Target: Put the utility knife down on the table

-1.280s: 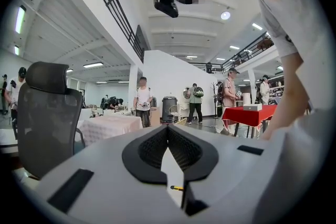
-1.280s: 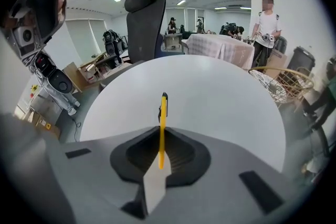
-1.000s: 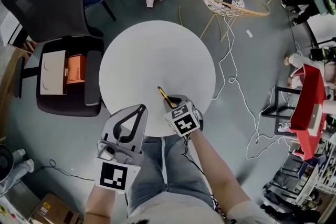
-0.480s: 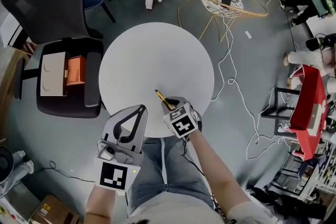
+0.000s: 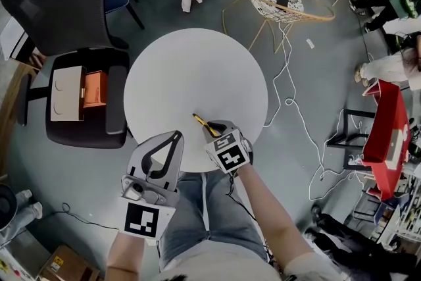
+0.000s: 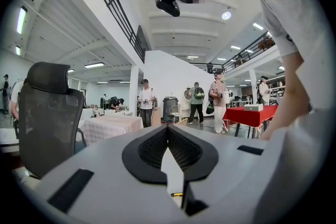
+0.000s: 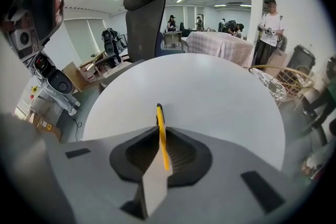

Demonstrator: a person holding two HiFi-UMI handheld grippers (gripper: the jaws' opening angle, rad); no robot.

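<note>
One round white tabletop (image 5: 191, 69) fills the head view, the left claw (image 5: 173, 138) pressed together, empty, at its near edge. Only the right gripper view shows the right claw (image 7: 160, 134) pinching the yellow utility knife (image 7: 159, 117) over the tabletop's near part.

Seen from overhead, the utility knife (image 5: 200, 120) shows only its yellow front end. The rest is buried under the right gripper (image 5: 212, 129), which is clamped on it. Both grippers and the person's legs (image 5: 197, 204) cover the tabletop's (image 5: 197, 69) near edge. Low between the left gripper's (image 6: 168, 128) meeting pads, a yellow speck (image 6: 177, 194) is too small to name. The black office chair (image 5: 56, 0) is cut off at the overhead picture's top edge.
</note>
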